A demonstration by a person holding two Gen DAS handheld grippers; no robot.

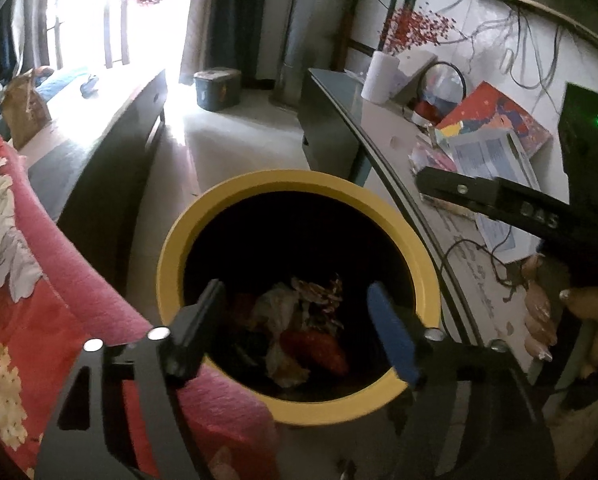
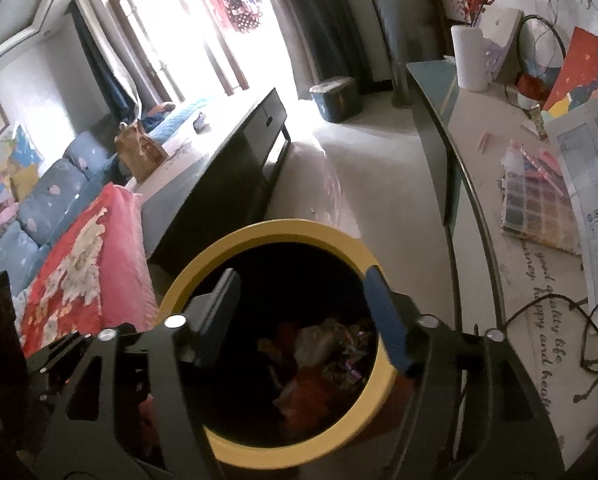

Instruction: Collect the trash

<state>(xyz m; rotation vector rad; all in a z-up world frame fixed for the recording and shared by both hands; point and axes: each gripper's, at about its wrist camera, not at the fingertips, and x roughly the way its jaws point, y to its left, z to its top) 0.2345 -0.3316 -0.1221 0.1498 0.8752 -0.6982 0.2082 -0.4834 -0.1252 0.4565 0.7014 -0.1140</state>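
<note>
While both cameras are looking down from above, one left gripper point(image 1: 295, 324) is hanging wide open in the lower middle of the left view, gripping nothing, its two fingers spread over the mouth of the one yellow bin point(image 1: 171, 256). One right gripper point(image 2: 303, 316) is likewise gaping over that bin point(image 2: 379, 368) in the lower middle of its own view, holding nothing. Inside the bin, one heap of crumpled trash point(image 1: 299, 332) is lying at the bottom; separate pieces are too dark to count. At lower left, one red floral quilt point(image 1: 39, 320) is pressing against the bin's rim. Along the right side, one counter point(image 2: 495, 280) is carrying one swatch card point(image 2: 539, 208) and one printed sheet point(image 2: 587, 168). Farther back, toward the upper right, one white vase point(image 2: 471, 56) is standing on it.
</note>
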